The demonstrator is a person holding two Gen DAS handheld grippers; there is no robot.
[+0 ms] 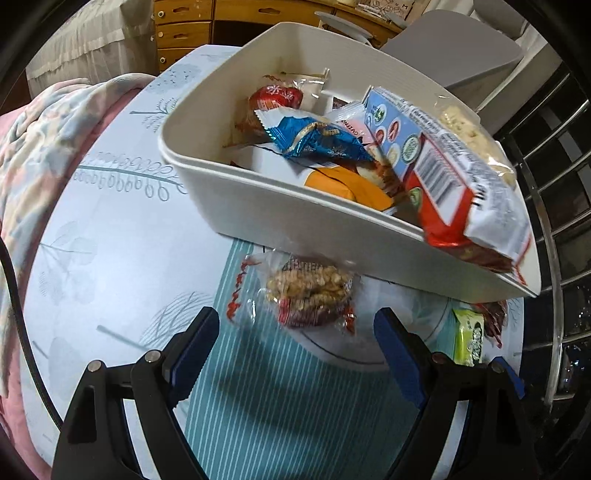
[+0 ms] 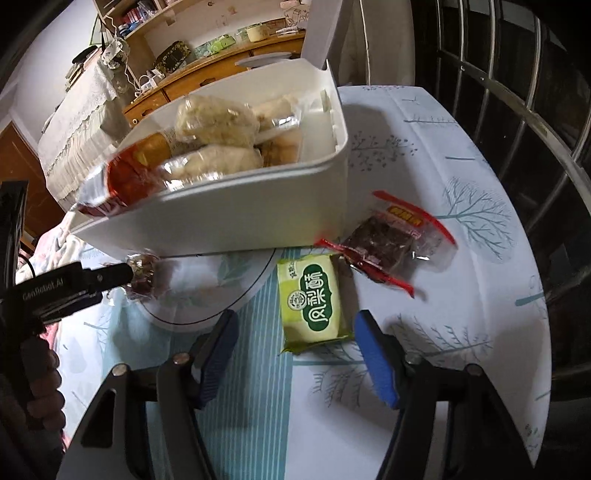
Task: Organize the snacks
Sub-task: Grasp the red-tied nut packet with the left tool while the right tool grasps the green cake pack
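1. White bin [image 1: 258, 206] of snacks sits on the table, at 12 o'clock from both grippers.
2. Nut pack [image 1: 310, 295] lies before the left gripper [image 1: 295, 343], jaws spread, empty.
3. Green pack [image 2: 312, 301] lies between the right gripper's [image 2: 295, 343] parted jaws, untouched; a red pack [image 2: 388, 240] at 1 o'clock.
4. Tree-print cloth [image 1: 110, 240] covers the table; wooden drawers [image 1: 181, 29] at 11 o'clock.

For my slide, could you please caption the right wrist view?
Open right gripper poised over a green pastry packet beside the white snack bin.
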